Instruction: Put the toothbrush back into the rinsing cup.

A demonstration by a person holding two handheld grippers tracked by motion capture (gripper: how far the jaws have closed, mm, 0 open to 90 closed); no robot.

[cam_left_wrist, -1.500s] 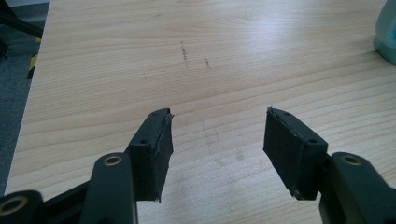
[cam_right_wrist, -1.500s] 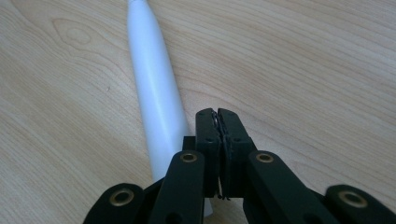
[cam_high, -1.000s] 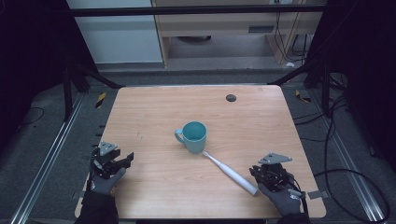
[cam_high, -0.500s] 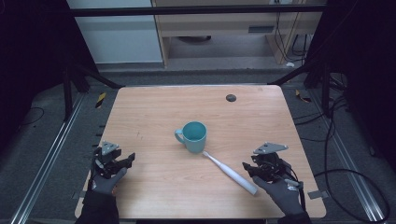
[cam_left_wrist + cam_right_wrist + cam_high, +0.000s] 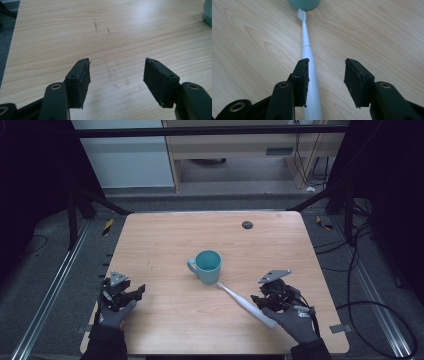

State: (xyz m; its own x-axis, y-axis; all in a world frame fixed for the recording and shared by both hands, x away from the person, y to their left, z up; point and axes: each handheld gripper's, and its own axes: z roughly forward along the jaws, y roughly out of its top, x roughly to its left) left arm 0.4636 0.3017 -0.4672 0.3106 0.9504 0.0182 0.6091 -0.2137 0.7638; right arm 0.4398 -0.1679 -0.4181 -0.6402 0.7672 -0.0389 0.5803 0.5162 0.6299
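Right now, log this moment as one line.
right gripper: open, above toothbrush, not gripping | left gripper: open, nothing between | toothbrush head by mug | table

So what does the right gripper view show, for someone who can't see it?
A white electric toothbrush lies on a wooden table, between the open black jaws of the right claw, close to one jaw. Its brush head reaches a teal mug at the top.

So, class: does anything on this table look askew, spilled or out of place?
Only slightly. The toothbrush lies flat and diagonal on the table, its head against the foot of the upright cup, not standing in it. Nothing looks spilled or broken.
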